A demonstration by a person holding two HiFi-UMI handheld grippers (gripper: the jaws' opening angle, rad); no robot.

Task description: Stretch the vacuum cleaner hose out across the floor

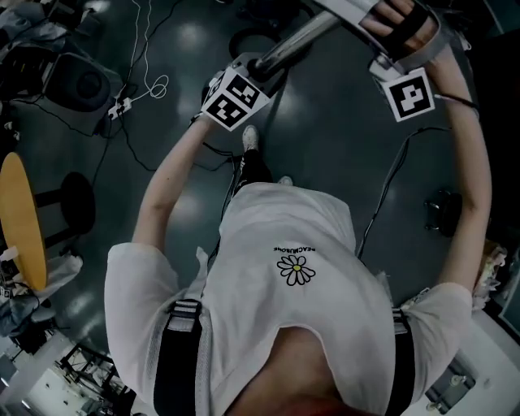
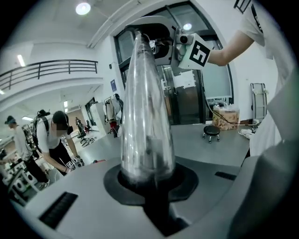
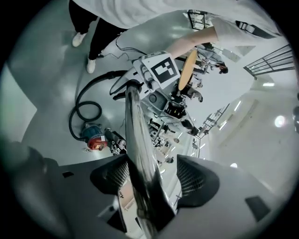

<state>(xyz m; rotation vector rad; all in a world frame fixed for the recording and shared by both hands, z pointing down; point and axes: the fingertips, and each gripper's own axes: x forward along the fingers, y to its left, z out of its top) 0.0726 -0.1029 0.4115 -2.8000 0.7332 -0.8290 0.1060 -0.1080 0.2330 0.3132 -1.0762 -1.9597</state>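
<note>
A shiny metal vacuum tube (image 1: 296, 41) is held up in the air between my two grippers. My left gripper (image 1: 256, 71) is shut on the tube (image 2: 145, 116), which stands straight out of its closed jaws. My right gripper (image 1: 357, 12) is open around the other end: the tube (image 3: 138, 154) lies against one meshed pad (image 3: 114, 175), and the other pad (image 3: 196, 179) stands apart from it. In the right gripper view the black hose (image 3: 86, 100) curls in a loop on the floor. It runs to the blue and red vacuum body (image 3: 93, 137).
A yellow round table (image 1: 20, 219) and a black stool (image 1: 77, 203) stand at the left. A white cable with a power strip (image 1: 122, 106) lies on the dark floor. A black cable (image 1: 390, 187) and a dark object (image 1: 445, 213) are at the right. Other people (image 2: 56, 140) work far off.
</note>
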